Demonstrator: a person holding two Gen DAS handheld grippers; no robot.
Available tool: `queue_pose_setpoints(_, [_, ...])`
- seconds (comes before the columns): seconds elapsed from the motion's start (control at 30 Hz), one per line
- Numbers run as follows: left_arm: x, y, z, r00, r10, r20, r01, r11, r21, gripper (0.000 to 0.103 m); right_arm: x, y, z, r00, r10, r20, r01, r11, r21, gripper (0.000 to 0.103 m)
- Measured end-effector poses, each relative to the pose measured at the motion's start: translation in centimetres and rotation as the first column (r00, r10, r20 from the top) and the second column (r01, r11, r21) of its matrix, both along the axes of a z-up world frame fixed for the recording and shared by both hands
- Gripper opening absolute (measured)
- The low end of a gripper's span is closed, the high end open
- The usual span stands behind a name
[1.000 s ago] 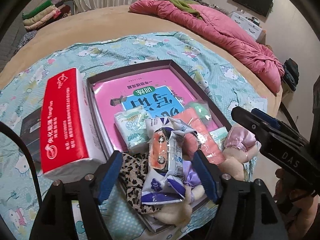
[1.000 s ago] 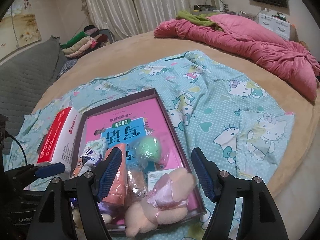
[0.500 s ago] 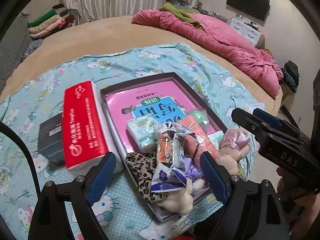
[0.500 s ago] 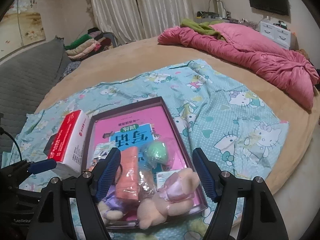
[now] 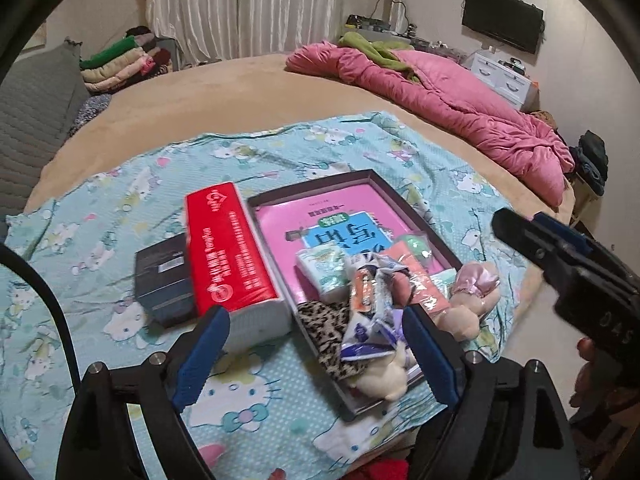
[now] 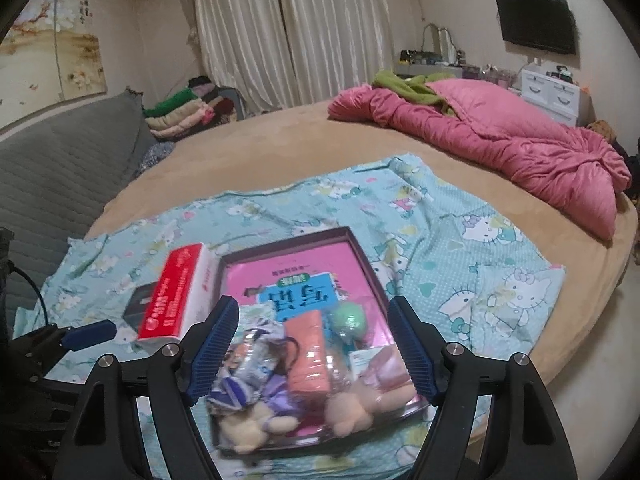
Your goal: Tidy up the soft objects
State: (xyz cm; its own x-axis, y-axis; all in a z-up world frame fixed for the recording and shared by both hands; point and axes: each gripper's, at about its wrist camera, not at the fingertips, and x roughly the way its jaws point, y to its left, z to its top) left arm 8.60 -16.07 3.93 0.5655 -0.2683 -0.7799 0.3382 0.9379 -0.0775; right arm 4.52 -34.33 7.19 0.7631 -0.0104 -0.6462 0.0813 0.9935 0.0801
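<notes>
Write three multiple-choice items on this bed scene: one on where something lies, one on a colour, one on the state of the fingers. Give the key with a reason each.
1. Where is the red tissue pack?
A. inside the tray
B. outside the tray, along its left wall
C. on the pink quilt

2. What colour is the ball in the tray?
A. green
B. yellow
C. black

3. How are the left gripper fingers?
A. shut on the plush toy
B. shut on nothing
C. open, holding nothing

Key: B, the pack lies on the sheet beside the tray wall; A, the ball shows pale green; C, the blue pads stand wide apart with nothing between them.
</notes>
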Motion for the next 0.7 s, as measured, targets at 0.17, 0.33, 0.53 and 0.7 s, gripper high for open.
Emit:
queue_pose_setpoints(0.17, [-1.1, 1.8, 0.6, 0.999, 0.029, 0.014, -0.029, 1.0, -0.003, 0.088, -1.2, 1.5, 1.3, 1.0, -0.005, 0.027, 0.006, 1.0, -0.008, 0.079])
queue_pose_setpoints(0.33, [-2.0, 3.6, 0.9, 0.998, 0.061, 0.005, -0.061, 0.998, -0.022, 0.088, -2.9, 2.7, 1.2, 1.0, -0.017, -0.001, 0.017, 1.0, -0.019, 0.079])
queue_pose_setpoints(0.53, [-3.4, 5.3, 0.9, 0.996, 0.094, -0.003, -0.094, 0.995, -0.024, 0.088, -3.8, 4.2, 0.4, 0.999, -0.008, -0.045, 0.006, 0.999, -0.041, 0.079])
queue_pose_setpoints(0.7, [-4.7, 6.2, 0.4, 0.993, 0.117, -0.018, -0.118, 0.993, -0.022, 0.088, -4.8, 4.8, 0.2, 0.998, 0.0, -0.055, -0.003, 0.998, -0.058, 0.08])
